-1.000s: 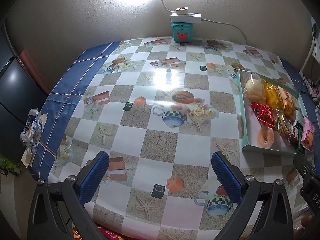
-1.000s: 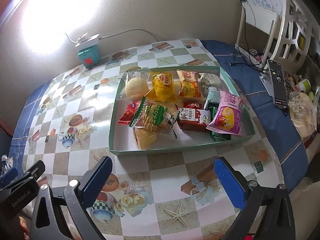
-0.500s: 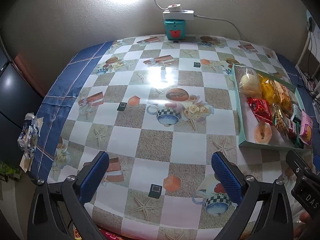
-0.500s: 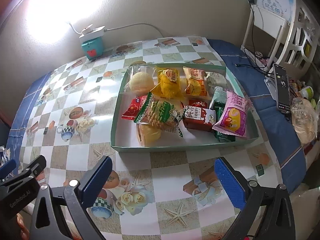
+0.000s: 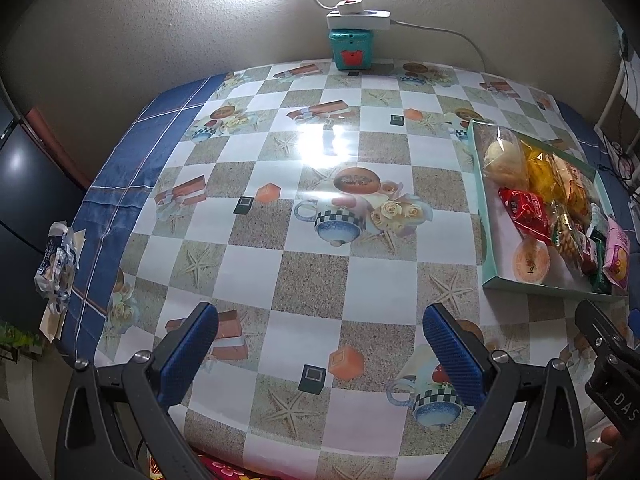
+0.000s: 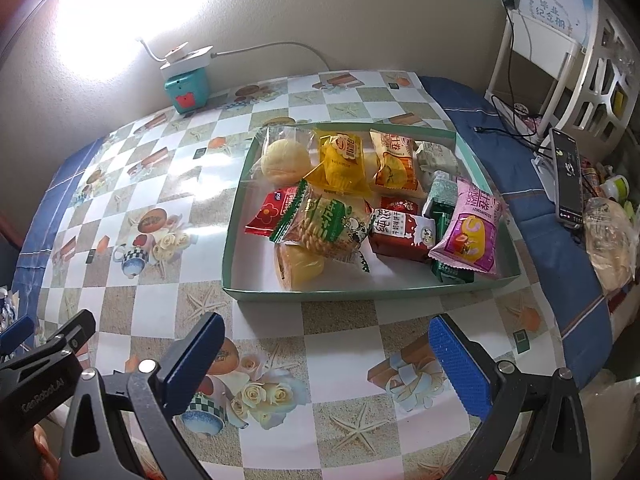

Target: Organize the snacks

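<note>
A shallow green tray (image 6: 360,293) on the patterned tablecloth holds several wrapped snacks: a green biscuit pack (image 6: 324,220), a pink pack (image 6: 468,232), a yellow pack (image 6: 342,162), a round bun (image 6: 285,162) and a red pack (image 6: 272,212). The tray also shows at the right of the left wrist view (image 5: 540,284). My right gripper (image 6: 326,356) is open and empty, just in front of the tray's near wall. My left gripper (image 5: 320,344) is open and empty over bare tablecloth, left of the tray.
A teal box (image 5: 351,49) with a white power strip and lamp stands at the far table edge against the wall. A phone (image 6: 568,178), cables and a bagged item (image 6: 610,240) lie right of the table. A crumpled wrapper (image 5: 58,264) hangs at the left edge.
Both grippers have shifted slightly; the tray sits a little closer and more central in the right wrist view. Both stay open and empty.
</note>
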The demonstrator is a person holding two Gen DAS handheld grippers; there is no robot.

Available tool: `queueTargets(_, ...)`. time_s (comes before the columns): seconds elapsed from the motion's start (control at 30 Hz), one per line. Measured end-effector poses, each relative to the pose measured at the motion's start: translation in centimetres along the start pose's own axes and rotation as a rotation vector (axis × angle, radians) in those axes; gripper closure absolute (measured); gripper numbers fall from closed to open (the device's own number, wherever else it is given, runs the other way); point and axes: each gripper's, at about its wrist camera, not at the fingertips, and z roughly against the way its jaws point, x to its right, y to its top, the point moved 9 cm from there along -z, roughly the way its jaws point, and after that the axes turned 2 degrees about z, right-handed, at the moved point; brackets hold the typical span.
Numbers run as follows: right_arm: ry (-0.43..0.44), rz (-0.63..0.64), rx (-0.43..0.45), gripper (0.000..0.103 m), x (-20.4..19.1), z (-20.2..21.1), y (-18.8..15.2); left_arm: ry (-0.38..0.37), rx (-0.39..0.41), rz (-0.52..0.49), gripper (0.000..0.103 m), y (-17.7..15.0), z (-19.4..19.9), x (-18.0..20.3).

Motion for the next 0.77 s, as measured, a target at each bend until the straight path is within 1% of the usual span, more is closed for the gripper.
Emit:
queueTargets(0.57,-0.005,0.001,-0.009,0.0,0.06,-0.21,-0.09,-0.001,-0.015,0.016,0.001,-0.1,-0.35,-0.27)
queueTargets(0.7,-0.005,0.0,-0.008,0.0,0.02,-0.2,-0.11,0.004,0.01,0.018,0.001,0.03,0.11,-0.32)
queueTargets(0.77,-0.005,-0.001,-0.009,0.0,0.01,-0.2,-0.12,-0.003,0.008,0.019,0.001,0.04,0.12,-0.26)
